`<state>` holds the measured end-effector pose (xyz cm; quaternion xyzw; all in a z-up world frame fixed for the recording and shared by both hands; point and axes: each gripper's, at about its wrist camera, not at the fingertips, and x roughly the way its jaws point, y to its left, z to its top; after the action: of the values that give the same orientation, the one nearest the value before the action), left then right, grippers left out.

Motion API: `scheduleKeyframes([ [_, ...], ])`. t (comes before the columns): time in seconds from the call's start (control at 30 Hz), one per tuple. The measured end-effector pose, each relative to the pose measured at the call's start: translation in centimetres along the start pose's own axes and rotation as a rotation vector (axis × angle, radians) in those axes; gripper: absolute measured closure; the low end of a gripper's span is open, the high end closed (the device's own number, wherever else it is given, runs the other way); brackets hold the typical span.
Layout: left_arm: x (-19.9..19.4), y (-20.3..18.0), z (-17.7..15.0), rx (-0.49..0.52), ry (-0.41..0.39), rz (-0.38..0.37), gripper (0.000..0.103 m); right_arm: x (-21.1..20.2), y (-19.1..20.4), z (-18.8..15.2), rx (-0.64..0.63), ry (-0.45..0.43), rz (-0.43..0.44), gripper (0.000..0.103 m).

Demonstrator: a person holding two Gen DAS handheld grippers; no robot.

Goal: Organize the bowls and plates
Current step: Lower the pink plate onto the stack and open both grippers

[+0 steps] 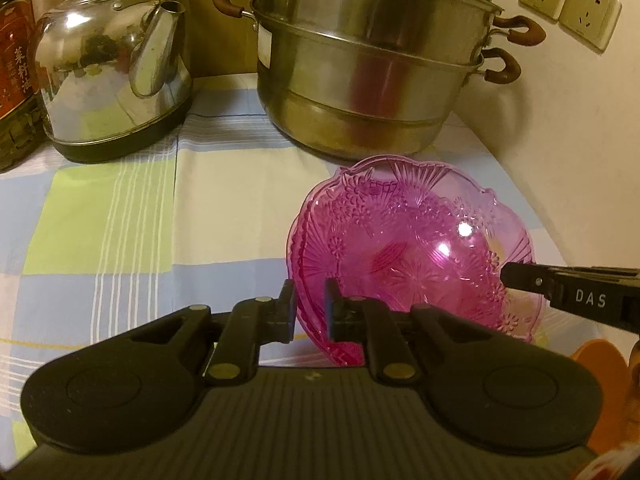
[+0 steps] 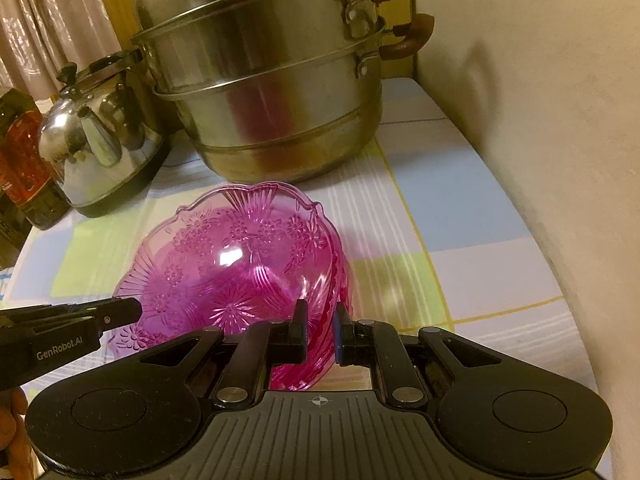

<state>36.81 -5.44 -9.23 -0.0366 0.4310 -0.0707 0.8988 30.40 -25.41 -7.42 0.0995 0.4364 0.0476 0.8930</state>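
Left tongs: the left gripper (image 1: 311,308) straddles the near-left rim of the pink bowl (image 1: 416,248) — fingers only a narrow gap apart, rim right between them. In the left view there's a sliver of daylight beside the rim, so it looks like it's barely pinching, if at all.
Right tongs: the right gripper (image 2: 321,332) is clamped on the opposite rim of the same bowl (image 2: 236,264), fingers nearly together with the plastic wall squeezed between.
Bowl: see-through pink plastic, scalloped edge, flower and fan pattern pressed in. Sits low over the tablecloth (image 1: 120,220), just in front of the steamer pot — can't tell if the base is fully down. It looks like more than one bowl nested, going by the doubled rim.
Surface: checked cloth in pale blue, green and cream.
Behind: big stacked steel steamer pot (image 1: 372,60) with brown handles, a shiny kettle (image 1: 116,76) to its left, and an oil bottle (image 1: 16,64) at the far left edge.
Room: cream wall on the right with two sockets (image 1: 568,4), pinkish curtain (image 2: 48,20) at the back left.
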Motion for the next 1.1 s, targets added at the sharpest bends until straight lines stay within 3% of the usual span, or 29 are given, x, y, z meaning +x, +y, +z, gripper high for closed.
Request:
scheduleKeyframes([
  [0.73,1.2,-0.7,0.2,0.062,0.009,0.048,0.085,1.2,-0.3,0.0,-0.023,-0.006,0.023,0.090],
  [0.77,1.2,-0.6,0.2,0.061,0.009,0.046,0.080,1.2,-0.3,0.0,-0.023,-0.013,0.019,0.089],
  [0.83,1.0,-0.3,0.1,0.049,0.002,0.038,0.079,0.9,-0.5,0.0,-0.016,-0.035,0.009,0.071],
  [0.9,0.7,0.0,0.0,0.036,-0.004,0.038,0.079,0.6,-0.9,0.0,0.001,-0.048,0.027,0.062],
  [1.1,-0.2,0.7,-0.5,-0.005,-0.016,0.021,0.079,-0.2,-2.2,-0.1,0.060,-0.056,0.029,0.062],
])
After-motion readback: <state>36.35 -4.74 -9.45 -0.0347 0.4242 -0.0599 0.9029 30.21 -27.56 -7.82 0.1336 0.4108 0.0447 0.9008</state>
